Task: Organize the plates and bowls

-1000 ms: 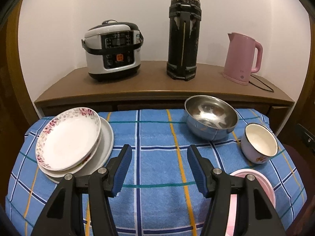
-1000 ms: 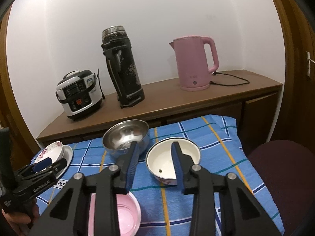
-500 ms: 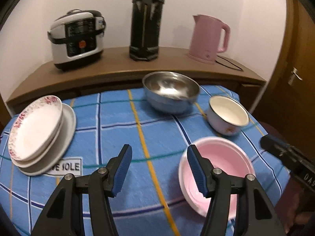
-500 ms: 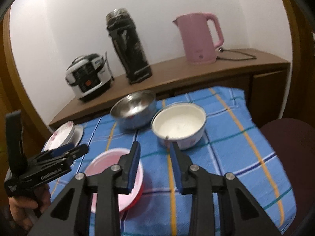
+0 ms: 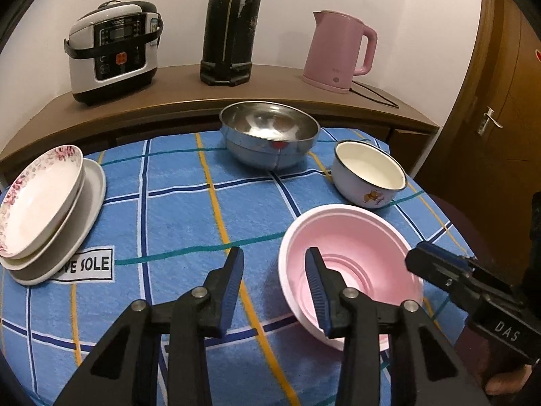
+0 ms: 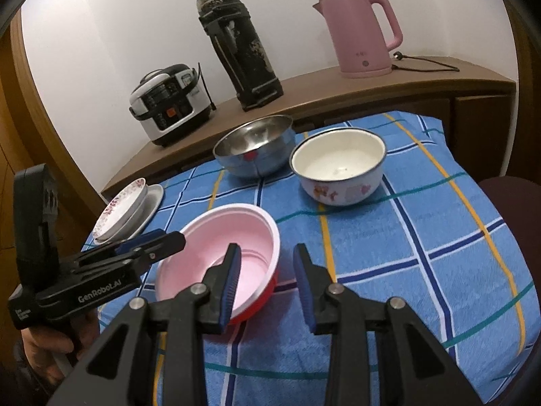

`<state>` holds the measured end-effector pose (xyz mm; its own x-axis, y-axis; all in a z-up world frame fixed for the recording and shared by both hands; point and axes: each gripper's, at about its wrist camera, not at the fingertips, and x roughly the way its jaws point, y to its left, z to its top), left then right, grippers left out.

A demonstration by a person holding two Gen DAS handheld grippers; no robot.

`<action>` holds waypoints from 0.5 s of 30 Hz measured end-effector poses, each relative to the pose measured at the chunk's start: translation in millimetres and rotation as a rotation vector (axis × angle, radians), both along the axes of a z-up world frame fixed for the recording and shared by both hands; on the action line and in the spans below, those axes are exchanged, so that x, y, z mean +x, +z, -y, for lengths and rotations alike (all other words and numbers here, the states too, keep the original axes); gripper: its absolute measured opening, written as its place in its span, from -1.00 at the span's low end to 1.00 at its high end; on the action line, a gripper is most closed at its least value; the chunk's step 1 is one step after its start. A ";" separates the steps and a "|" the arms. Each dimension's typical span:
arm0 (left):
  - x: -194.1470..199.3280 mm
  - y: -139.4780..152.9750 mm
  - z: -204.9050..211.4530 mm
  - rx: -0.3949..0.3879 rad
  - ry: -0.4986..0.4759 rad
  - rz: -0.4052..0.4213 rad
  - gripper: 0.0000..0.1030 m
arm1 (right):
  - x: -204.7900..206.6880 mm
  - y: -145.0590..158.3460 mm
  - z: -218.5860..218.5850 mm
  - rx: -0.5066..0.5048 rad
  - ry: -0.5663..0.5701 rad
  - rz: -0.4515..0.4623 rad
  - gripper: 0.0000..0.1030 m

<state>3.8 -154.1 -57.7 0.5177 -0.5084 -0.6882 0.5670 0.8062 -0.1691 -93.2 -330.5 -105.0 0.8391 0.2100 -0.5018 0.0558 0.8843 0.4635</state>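
While both grippers hang over the near part of the desk (image 5: pixel 175 209), which is covered by a blue checked cloth, the pink bowl (image 5: pixel 351 264) sits between them at the desk's front. The left gripper (image 5: pixel 274 284) straddles that bowl's left rim: its right finger is over the inside, its left finger is outside over the cloth, and its jaws are closing with the rim between them, the pads not yet pressing on it. The right gripper (image 6: pixel 267 277) hangs at the bowl's right side, its left finger over the rim and its right finger over bare cloth; its jaws stand partly apart and grasp nothing. In the right wrist view the pink bowl (image 6: pixel 219 253) shows a red underside, so it may be two nested pieces, though I cannot tell for sure.

Behind the pink bowl stands a white enamel bowl (image 5: pixel 368 176) with a dark rim and a small cartoon print, and just beside it, to the left, a steel bowl (image 5: pixel 270 138). At the desk's left edge a flower-rimmed plate (image 5: pixel 37 199) leans in a stack on plain white plates (image 5: pixel 84 209).

On the wooden shelf (image 5: pixel 189 101) behind the desk stand a rice cooker (image 5: pixel 111 50), a tall black thermos (image 5: pixel 230 27) and a pink kettle (image 5: pixel 338 54). A person's hand (image 6: pixel 50 345) grips the left gripper's handle.
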 end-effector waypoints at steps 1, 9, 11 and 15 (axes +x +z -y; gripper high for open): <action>-0.2 -0.5 0.9 0.001 -0.002 -0.003 -0.21 | 0.3 -1.1 -0.4 0.003 0.001 -0.001 -0.35; -0.8 -14.0 11.9 0.021 -0.034 -0.057 -0.61 | 5.8 -9.2 -2.4 0.031 0.020 -0.030 -0.49; -1.3 -16.4 12.9 0.021 -0.040 -0.065 -0.64 | 8.0 -9.5 -3.9 0.029 0.031 -0.034 -0.59; -0.1 -16.4 10.8 0.004 -0.033 -0.072 -0.66 | 8.0 -9.8 -6.6 0.020 0.025 -0.035 -0.63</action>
